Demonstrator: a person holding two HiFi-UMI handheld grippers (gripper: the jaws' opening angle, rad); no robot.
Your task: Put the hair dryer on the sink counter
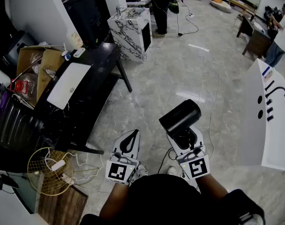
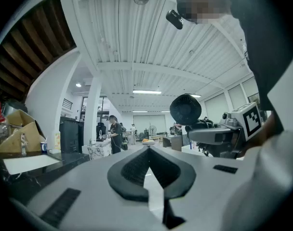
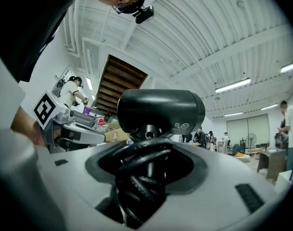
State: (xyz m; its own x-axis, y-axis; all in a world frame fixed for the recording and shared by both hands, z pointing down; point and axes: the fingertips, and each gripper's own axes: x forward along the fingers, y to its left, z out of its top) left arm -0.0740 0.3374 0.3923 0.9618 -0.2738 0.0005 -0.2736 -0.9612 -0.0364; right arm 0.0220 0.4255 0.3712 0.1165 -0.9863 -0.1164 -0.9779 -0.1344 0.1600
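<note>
The black hair dryer (image 1: pixel 180 116) stands upright over the grey floor, and my right gripper (image 1: pixel 184 137) is shut on its handle and bundled cord. In the right gripper view the dryer's barrel (image 3: pixel 161 110) lies crosswise above the jaws, with the coiled cord (image 3: pixel 137 177) packed between them. Beside it to the left, my left gripper (image 1: pixel 130 142) is shut with nothing in it; its jaws meet at the tips (image 2: pixel 147 172). The left gripper view shows the dryer (image 2: pixel 185 109) at the right. A white counter (image 1: pixel 269 121) with black marks stands at the right edge.
A black table (image 1: pixel 86 93) with a white sheet and a cardboard box (image 1: pixel 37 62) stands at the left. A wire fan guard (image 1: pixel 48 170) and cables lie on the floor beside it. A marble-patterned cabinet (image 1: pixel 131 29) stands ahead, with people further back.
</note>
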